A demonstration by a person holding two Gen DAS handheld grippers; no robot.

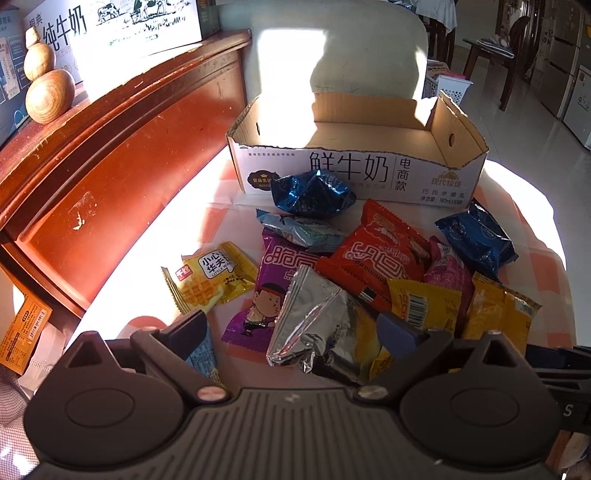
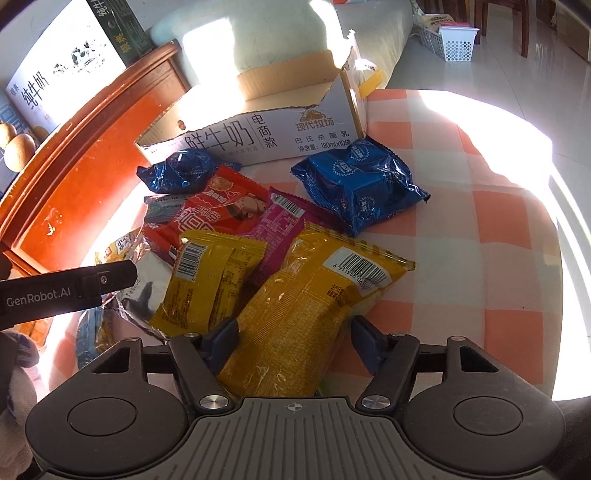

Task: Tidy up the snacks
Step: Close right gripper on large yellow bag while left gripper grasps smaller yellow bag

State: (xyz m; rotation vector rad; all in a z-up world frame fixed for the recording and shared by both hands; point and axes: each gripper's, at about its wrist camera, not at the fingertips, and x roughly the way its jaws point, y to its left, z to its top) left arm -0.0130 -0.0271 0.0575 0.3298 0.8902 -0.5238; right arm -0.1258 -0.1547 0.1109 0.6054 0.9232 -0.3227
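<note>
A pile of snack packets lies on a checked cloth [image 2: 480, 258] in front of an open-topped cardboard milk box [image 1: 347, 170] [image 2: 258, 136]. My right gripper [image 2: 293, 332] is shut on a large yellow packet [image 2: 306, 295], a pad pressing each side. Beside it lie a smaller yellow packet [image 2: 210, 280], a pink one [image 2: 280, 229], a red one [image 2: 221, 206] and two blue ones [image 2: 362, 184] [image 2: 177, 170]. My left gripper [image 1: 295, 325] is open over a crumpled silver foil packet [image 1: 317, 325], its pads clear of it. One of its black fingers [image 2: 110, 275] shows in the right wrist view.
A purple packet [image 1: 273, 291] and a yellow waffle packet [image 1: 210, 277] lie left of the pile. A red-brown wooden board [image 1: 110, 147] runs along the left, carrying a milk carton [image 1: 129, 29] and a wooden gourd [image 1: 48, 92]. A white basket [image 2: 458, 44] stands on the floor behind.
</note>
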